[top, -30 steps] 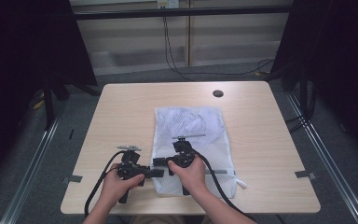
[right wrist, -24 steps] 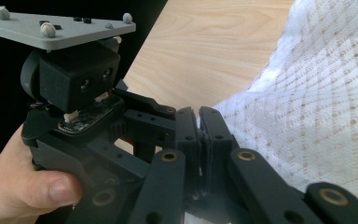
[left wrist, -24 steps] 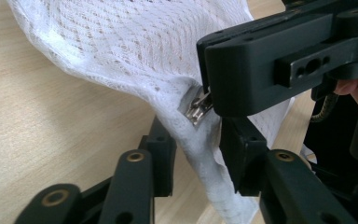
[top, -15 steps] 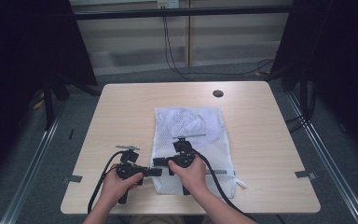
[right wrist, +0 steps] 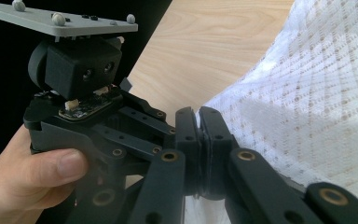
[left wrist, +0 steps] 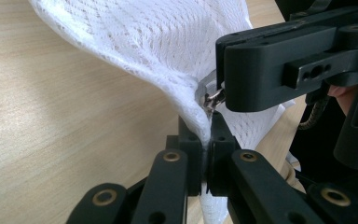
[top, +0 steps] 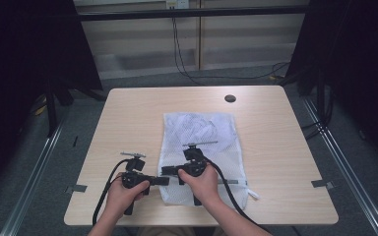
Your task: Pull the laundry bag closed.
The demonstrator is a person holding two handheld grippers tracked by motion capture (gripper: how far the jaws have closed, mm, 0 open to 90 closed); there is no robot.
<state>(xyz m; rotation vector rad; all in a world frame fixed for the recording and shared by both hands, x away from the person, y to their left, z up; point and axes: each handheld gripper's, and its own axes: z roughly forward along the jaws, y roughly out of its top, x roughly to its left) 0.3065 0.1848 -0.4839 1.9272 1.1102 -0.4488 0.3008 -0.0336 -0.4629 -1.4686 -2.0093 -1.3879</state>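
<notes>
White mesh bag (top: 204, 142), seemingly holding cloth, pinched by both grippers' jaws.

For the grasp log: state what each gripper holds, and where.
Left gripper pinches the white mesh bag at its edge beside the zipper pull; right gripper pinches that edge too.

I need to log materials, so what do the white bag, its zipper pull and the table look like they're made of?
Bag: white open-weave mesh, probably synthetic; the table shows through its holes. Zipper pull: small, shiny, silvery, likely metal. Table: pale wood-grain top, smooth and matte, possibly laminate rather than solid wood.
</notes>
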